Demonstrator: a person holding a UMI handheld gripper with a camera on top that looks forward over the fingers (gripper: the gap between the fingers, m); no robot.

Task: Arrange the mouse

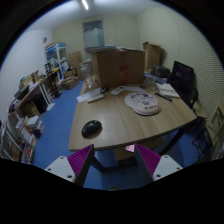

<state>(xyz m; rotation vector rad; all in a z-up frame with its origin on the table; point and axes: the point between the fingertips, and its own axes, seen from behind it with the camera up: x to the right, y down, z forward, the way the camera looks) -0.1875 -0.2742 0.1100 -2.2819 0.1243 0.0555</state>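
A black mouse [91, 128] lies on the wooden table [125, 122] near its front left corner. My gripper [113, 158] is well short of the table and above the floor, with the mouse beyond and to the left of the left finger. The fingers [78, 162] with their purple pads stand wide apart and nothing is between them.
A large cardboard box [118, 68] stands at the back of the table. A round white pad [144, 103], papers [93, 96] and a dark monitor [184, 80] are also on it. Shelves [30, 105] line the left wall. Blue carpet [60, 130] lies left of the table.
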